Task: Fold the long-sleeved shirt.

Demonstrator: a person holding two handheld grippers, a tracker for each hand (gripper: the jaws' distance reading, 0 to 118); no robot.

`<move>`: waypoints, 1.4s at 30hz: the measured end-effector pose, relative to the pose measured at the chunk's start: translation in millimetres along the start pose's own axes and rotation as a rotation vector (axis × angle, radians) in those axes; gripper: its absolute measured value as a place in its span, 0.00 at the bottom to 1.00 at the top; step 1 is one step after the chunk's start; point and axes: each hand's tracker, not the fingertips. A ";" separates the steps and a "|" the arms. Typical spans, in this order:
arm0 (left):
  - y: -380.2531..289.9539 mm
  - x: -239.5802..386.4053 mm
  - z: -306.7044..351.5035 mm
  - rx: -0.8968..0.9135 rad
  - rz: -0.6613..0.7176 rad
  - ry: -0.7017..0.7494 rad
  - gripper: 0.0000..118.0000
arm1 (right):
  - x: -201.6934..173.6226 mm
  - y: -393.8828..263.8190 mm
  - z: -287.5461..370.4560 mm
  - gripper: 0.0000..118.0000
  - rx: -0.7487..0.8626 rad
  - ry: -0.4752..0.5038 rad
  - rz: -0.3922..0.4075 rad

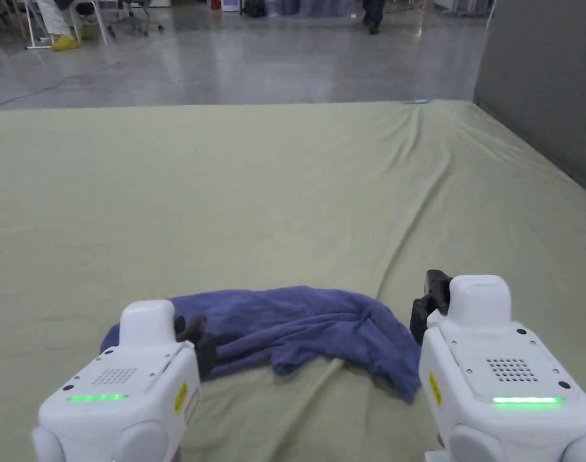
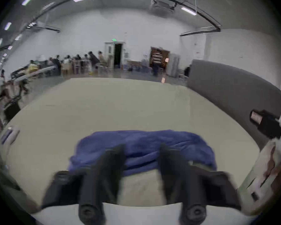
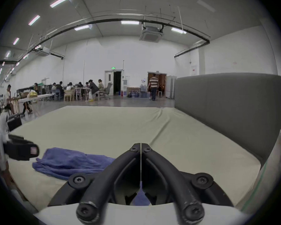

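Observation:
A blue long-sleeved shirt [image 1: 298, 325] lies crumpled in a low curved heap near the front edge of the pale green sheet [image 1: 286, 198]. My left gripper [image 1: 192, 337] hovers at the shirt's left part, open. In the left gripper view its jaws stand apart over the shirt [image 2: 144, 140], and the left gripper [image 2: 141, 150] holds nothing. My right gripper [image 1: 430, 301] sits just past the shirt's right end. In the right gripper view the right gripper [image 3: 141, 149] is shut tip to tip, with the shirt [image 3: 68, 162] to its left and a bit of blue cloth below its base.
The sheet stretches far ahead with long creases on its right half. A grey padded headboard [image 1: 544, 78] walls off the right side. Beyond the far edge is shiny floor, with people seated at tables [image 3: 81, 90] and a person walking [image 3: 152, 89].

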 end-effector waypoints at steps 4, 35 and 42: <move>-8.4 -22.5 22.1 -0.053 0.014 0.080 0.00 | -7.1 0.3 5.8 0.00 0.013 0.011 0.009; 13.6 -65.6 -119.0 -0.555 -0.009 0.169 0.01 | 18.5 -23.9 -105.2 0.42 -0.530 0.025 0.013; 16.2 -74.6 -114.0 -0.531 0.021 0.149 0.01 | 20.0 -61.0 -169.3 0.77 -0.819 0.002 0.104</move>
